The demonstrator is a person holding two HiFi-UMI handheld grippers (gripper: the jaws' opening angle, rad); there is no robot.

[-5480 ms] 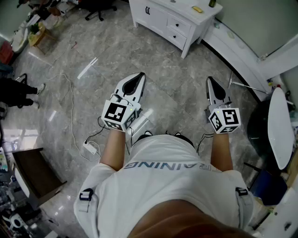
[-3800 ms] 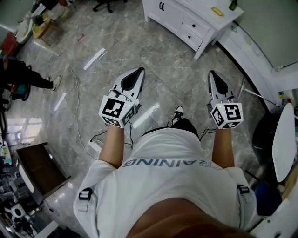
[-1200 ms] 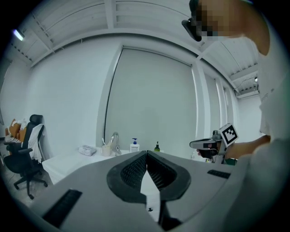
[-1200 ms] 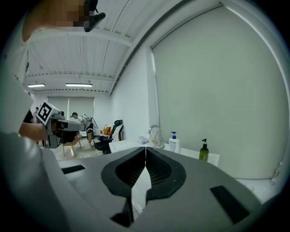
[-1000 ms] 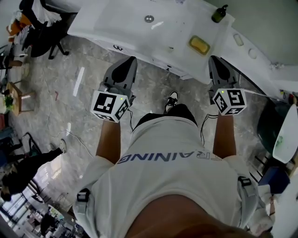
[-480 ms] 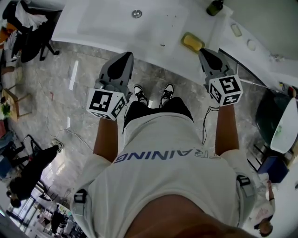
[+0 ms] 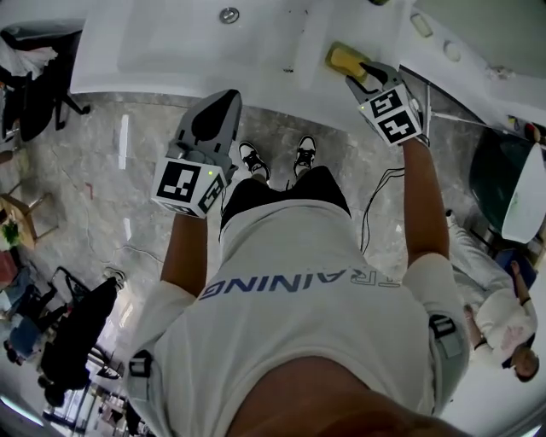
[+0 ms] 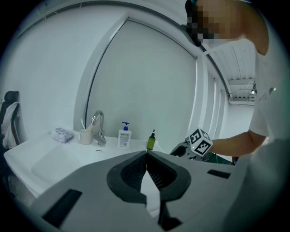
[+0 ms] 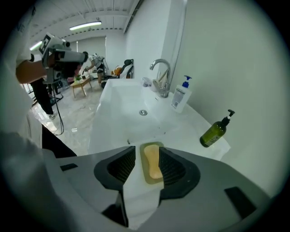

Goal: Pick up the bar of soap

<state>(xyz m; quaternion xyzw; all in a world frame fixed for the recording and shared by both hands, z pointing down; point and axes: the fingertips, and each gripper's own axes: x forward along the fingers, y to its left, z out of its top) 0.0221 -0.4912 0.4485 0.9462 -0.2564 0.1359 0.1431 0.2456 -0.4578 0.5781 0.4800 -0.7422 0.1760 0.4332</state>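
Note:
A yellow bar of soap [image 7: 345, 59] lies in a pale green dish [image 9: 146, 172] on the white counter, right of the basin. My right gripper [image 7: 359, 73] points steeply down just over it. In the right gripper view the soap [image 9: 153, 162] shows between the two ribbed pads [image 9: 123, 166]. The jaws of the right gripper [image 9: 147, 151] have just been opening and stand apart, and the pads do not press on the bar. My left gripper [image 7: 217, 99] hangs shut before the counter's front edge, holding nothing. In its own view the left gripper [image 8: 146, 155] has its pads meeting.
The white basin [image 7: 196, 47] with its drain [image 7: 229, 14] takes up the counter's left part. A chrome tap [image 9: 160, 71], a white pump bottle [image 9: 181, 97] and a green pump bottle [image 9: 214, 131] stand along the wall. A seated person [image 7: 505, 314] is at the right.
The person has stepped up to the counter. The right gripper has dropped forward and down onto the soap dish and its jaws have parted. The left gripper has sunk a little.

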